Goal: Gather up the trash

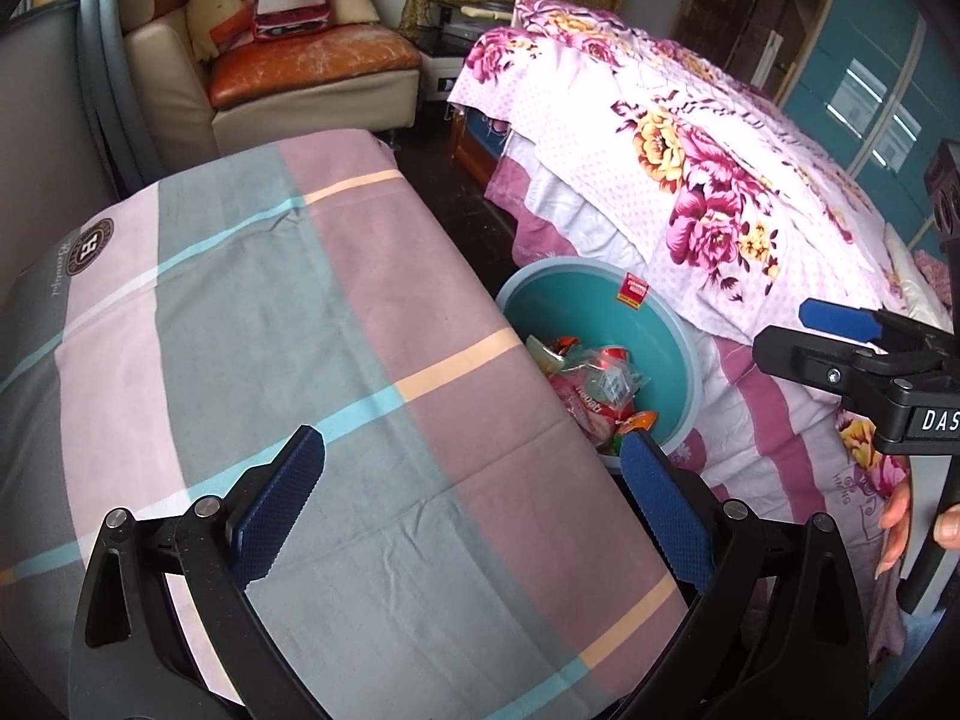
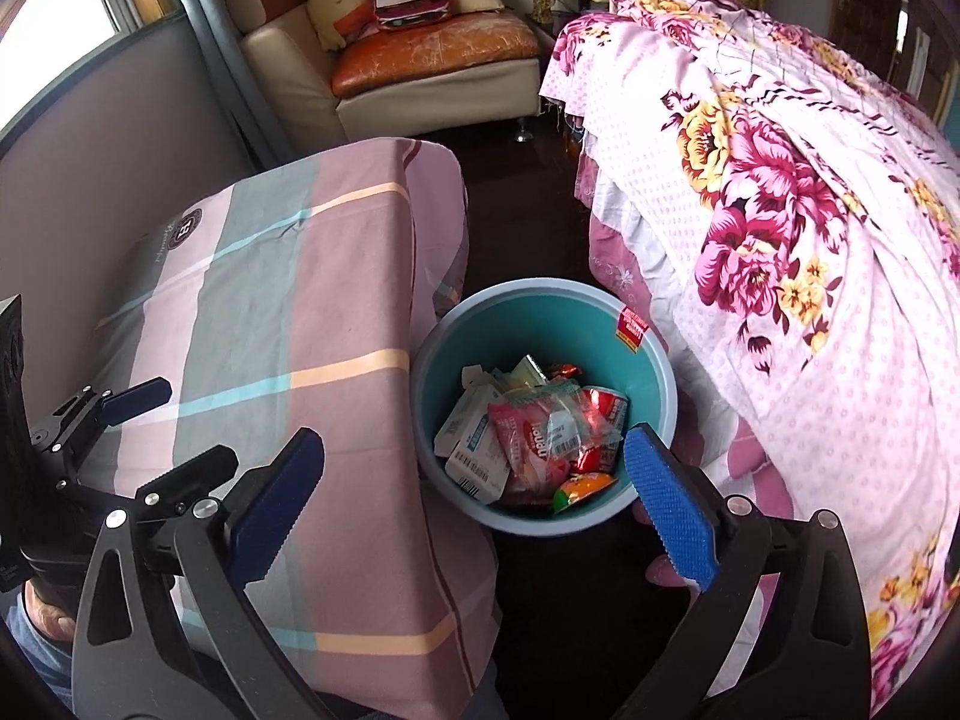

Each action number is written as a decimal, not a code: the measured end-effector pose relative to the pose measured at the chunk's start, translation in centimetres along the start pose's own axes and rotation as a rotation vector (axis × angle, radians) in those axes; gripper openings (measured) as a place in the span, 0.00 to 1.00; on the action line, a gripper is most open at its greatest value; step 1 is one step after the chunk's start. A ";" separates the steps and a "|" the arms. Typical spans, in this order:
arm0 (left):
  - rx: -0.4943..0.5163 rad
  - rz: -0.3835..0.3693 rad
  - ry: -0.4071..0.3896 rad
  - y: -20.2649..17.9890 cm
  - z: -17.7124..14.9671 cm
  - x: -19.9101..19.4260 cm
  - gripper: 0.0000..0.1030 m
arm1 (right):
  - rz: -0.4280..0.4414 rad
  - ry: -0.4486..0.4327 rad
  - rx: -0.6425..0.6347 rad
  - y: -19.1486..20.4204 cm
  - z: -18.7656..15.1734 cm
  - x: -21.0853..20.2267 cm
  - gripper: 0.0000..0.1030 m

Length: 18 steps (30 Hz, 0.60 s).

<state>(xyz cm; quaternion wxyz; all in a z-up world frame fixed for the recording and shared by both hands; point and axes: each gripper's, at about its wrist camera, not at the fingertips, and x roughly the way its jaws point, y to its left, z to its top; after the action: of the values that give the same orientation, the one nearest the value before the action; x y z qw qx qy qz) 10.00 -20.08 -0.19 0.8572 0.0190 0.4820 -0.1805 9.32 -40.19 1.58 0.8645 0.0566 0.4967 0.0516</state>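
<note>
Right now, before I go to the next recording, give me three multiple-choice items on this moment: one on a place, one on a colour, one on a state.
1. Where does the bin stand?
A. on the armchair
B. on the floor between the cloth-covered table and the bed
C. on the table

2. What colour is the bin's inside?
A. teal
B. red
C. black

3. How is the right hand-held gripper?
A. shut on a wrapper
B. shut, empty
C. open, empty

Answers: 1 B, the bin sits low between both; 2 A, its inner wall shows teal; 3 C, its pads stand wide apart with nothing between them.
</note>
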 end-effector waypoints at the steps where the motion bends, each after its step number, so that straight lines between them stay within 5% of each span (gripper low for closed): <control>1: -0.001 0.001 -0.004 0.1 -0.2 -0.2 0.96 | 0.001 -0.001 0.000 0.1 -0.2 -0.3 0.93; 18: -0.042 0.023 -0.050 1.4 -1.3 -2.3 0.96 | -0.006 -0.020 -0.014 2.0 -1.6 -1.1 0.93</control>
<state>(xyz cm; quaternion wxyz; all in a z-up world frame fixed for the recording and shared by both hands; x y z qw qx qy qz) 8.31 -17.88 0.84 0.8711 0.0019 0.4639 -0.1610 7.27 -38.33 2.02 0.8701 0.0495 0.4876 0.0520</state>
